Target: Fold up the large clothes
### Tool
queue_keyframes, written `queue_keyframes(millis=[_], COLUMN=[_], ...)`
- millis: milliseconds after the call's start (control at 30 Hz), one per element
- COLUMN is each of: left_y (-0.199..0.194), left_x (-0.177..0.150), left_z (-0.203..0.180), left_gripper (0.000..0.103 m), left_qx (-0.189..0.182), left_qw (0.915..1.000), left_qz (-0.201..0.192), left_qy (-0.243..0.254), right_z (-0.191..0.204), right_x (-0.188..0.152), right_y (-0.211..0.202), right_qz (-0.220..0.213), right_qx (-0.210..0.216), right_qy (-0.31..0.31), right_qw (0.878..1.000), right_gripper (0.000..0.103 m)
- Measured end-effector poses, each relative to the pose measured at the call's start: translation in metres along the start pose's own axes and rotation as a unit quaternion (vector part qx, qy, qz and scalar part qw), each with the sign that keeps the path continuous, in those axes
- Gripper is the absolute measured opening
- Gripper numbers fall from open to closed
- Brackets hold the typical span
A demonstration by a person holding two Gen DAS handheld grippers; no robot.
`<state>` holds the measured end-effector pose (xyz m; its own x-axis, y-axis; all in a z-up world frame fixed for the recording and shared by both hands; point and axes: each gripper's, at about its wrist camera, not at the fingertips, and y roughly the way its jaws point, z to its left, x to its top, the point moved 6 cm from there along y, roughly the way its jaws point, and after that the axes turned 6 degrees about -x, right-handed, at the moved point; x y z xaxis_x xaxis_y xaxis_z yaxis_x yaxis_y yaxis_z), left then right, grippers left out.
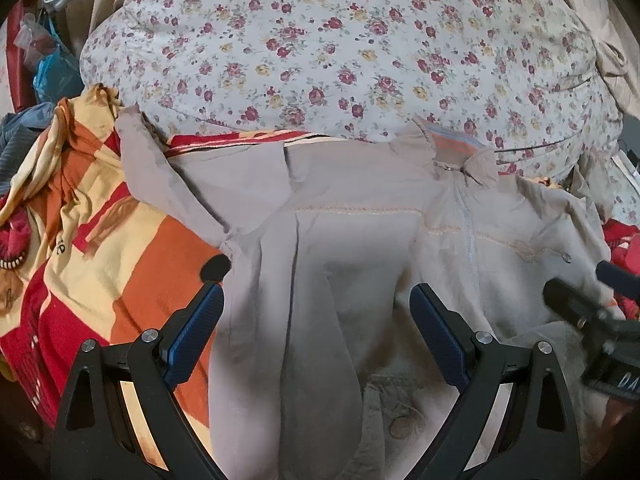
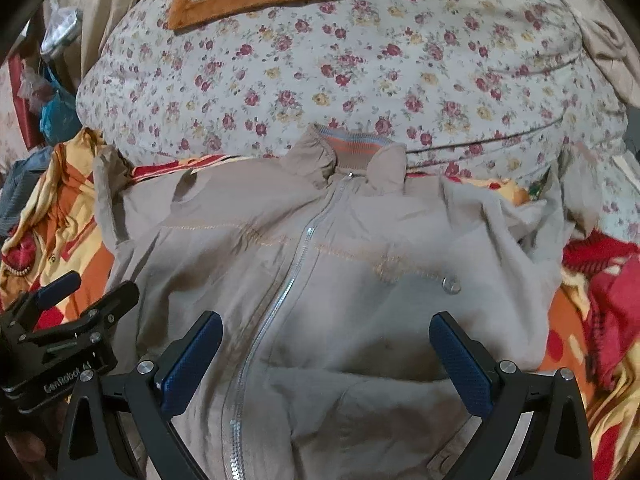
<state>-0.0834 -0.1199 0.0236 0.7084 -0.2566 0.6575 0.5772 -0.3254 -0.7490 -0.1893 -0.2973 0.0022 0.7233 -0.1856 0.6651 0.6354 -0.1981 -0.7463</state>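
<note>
Left wrist view shows the left gripper [image 1: 316,296] with fingers spread wide, empty, above the beige jacket [image 1: 340,248] lying zipped flat on an orange-red blanket [image 1: 120,240] ahead of it, while the right gripper [image 2: 326,326], beside it, hangs equally agape over the jacket's zipper [image 2: 288,276] side.

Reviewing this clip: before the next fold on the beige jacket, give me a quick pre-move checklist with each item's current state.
1. Left gripper open, nothing pinched: ok.
2. Right gripper open, nothing pinched: ok.
3. Jacket lying front up, zipper closed to the collar: ok.
4. Left sleeve lying flat: not ok, it runs out crumpled onto the orange blanket.
5. Right shoulder fabric smooth: not ok, bunched.
6. Bottom hem straight: cannot tell, out of view.
</note>
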Motion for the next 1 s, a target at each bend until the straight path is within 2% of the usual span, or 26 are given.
queue_keyframes(millis=[167, 400, 733, 1000], left_y=[0.009, 0.02, 0.03, 0.035], left_x=[-0.001, -0.003, 0.002, 0.006], left_z=[0.006, 0.011, 0.008, 0.0], left_gripper=[0.094, 0.094, 0.094, 0.094], left_qx=[-0.002, 0.009, 0.019, 0.013], left_qw=[0.9998, 0.9996, 0.9995, 0.9996], left_qz=[0.013, 0.022, 0.024, 0.026], left_qy=[-0.011, -0.017, -0.006, 0.003], right_z=[-0.005, -0.002, -0.013, -0.018], right_x=[0.006, 0.002, 0.0, -0.001], right_y=[0.002, 0.016, 0.034, 0.041], right_qz=[-0.008, 0.0, 0.005, 0.01], right_qx=[-0.001, -0.009, -0.018, -0.026], right_qy=[0.028, 0.028, 0.047, 0.055], right_qw=[1.0, 1.0, 0.999, 0.998], right_gripper=[0.103, 0.103, 0.103, 0.103])
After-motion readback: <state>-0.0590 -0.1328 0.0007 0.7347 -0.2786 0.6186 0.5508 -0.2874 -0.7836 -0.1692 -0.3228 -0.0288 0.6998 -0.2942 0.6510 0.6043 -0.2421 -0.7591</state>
